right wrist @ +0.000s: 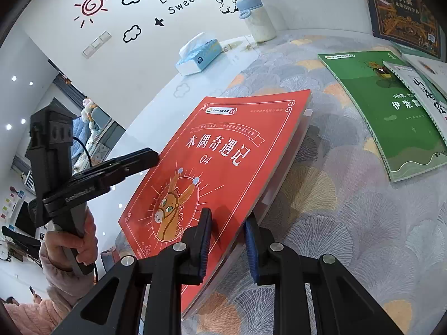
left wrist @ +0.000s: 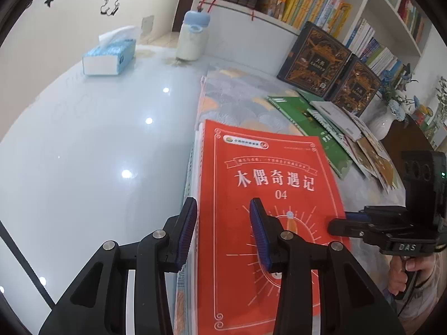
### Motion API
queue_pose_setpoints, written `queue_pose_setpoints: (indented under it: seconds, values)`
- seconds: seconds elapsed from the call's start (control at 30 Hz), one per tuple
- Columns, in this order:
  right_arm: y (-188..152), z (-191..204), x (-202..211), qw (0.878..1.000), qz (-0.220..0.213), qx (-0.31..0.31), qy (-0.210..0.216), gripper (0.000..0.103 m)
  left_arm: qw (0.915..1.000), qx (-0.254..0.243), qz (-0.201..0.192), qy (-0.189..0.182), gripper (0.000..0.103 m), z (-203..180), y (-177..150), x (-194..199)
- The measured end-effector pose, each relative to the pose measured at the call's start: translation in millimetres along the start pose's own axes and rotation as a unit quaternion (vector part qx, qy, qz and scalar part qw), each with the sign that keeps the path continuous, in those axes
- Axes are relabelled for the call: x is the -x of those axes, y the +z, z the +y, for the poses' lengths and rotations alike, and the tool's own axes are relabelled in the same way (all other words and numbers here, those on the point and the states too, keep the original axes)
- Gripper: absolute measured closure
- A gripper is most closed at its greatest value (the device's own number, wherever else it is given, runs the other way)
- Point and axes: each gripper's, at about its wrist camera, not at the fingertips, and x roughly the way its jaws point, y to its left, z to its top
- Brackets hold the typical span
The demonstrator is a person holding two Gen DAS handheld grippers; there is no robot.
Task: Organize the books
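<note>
A red book [left wrist: 268, 167] [right wrist: 223, 150] with a donkey on its cover tops a thin stack of books on a patterned mat [right wrist: 349, 223]. The stack's near right side looks raised off the mat. My right gripper [right wrist: 227, 231] is shut on that stack at its lower right edge, one pad on the red cover, the other against the underside. In the left wrist view the right gripper [left wrist: 335, 224] meets the book's right edge. My left gripper [left wrist: 225, 226] [right wrist: 151, 156] straddles the stack's left edge, open, with its pads not pressing on it.
A green book [left wrist: 313, 122] [right wrist: 391, 117] and several others lie fanned out to the right. Two dark boxed volumes [left wrist: 315, 58] lean against the bookshelf [left wrist: 307, 2]. A tissue box [left wrist: 109, 55] and a bottle [left wrist: 192, 39] stand on the glossy white table [left wrist: 97, 139]. A vase [left wrist: 382, 122] stands at the far right.
</note>
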Motion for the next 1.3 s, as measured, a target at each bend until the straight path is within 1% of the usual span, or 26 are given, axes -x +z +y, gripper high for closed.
queue_pose_setpoints:
  seconds: [0.13, 0.23, 0.33, 0.37, 0.4, 0.53, 0.67, 0.83, 1.03, 1.17, 1.3]
  values:
    - [5, 4, -3, 1.0, 0.011, 0.005, -0.009, 0.079, 0.9999, -0.01, -0.008, -0.009, 0.067, -5, 2, 10]
    - [9, 9, -4, 0.999, 0.025, 0.013, -0.023, 0.074, 0.9998, -0.017, -0.009, -0.001, 0.067, -10, 3, 12]
    - [11, 16, -7, 0.998, 0.041, 0.022, -0.04, 0.062, 0.9998, -0.016, -0.01, -0.004, 0.067, -12, 3, 13]
    - [12, 18, -8, 0.998, 0.044, 0.027, -0.041, 0.056, 0.9998, -0.015, -0.009, -0.004, 0.067, -12, 3, 13]
    - [12, 21, -9, 0.997, 0.048, 0.032, -0.045, 0.055, 0.9998, -0.016, -0.009, -0.002, 0.067, -12, 3, 13]
    - [13, 24, -6, 0.995, 0.051, 0.041, -0.076, 0.055, 0.9999, -0.011, -0.01, 0.003, 0.067, -14, 4, 15]
    - [11, 20, 6, 0.997, 0.042, 0.033, -0.061, 0.055, 0.9999, -0.009, -0.01, 0.004, 0.067, -18, 6, 17]
    - [6, 11, 25, 0.997, 0.029, 0.027, -0.064, 0.055, 0.9999, -0.013, -0.009, -0.002, 0.067, -35, 11, 15]
    - [-6, -15, 59, 0.998, 0.002, 0.003, -0.065, 0.055, 0.9992, -0.036, -0.001, -0.02, 0.067, -75, 21, 0]
    - [-17, -43, 91, 0.997, -0.02, -0.018, -0.071, 0.055, 0.9969, -0.077, 0.005, -0.013, 0.067, -120, 31, -15]
    - [-35, -88, 137, 0.994, -0.06, -0.063, -0.069, 0.055, 0.9929, -0.108, 0.01, -0.048, 0.067, -172, 46, -35]
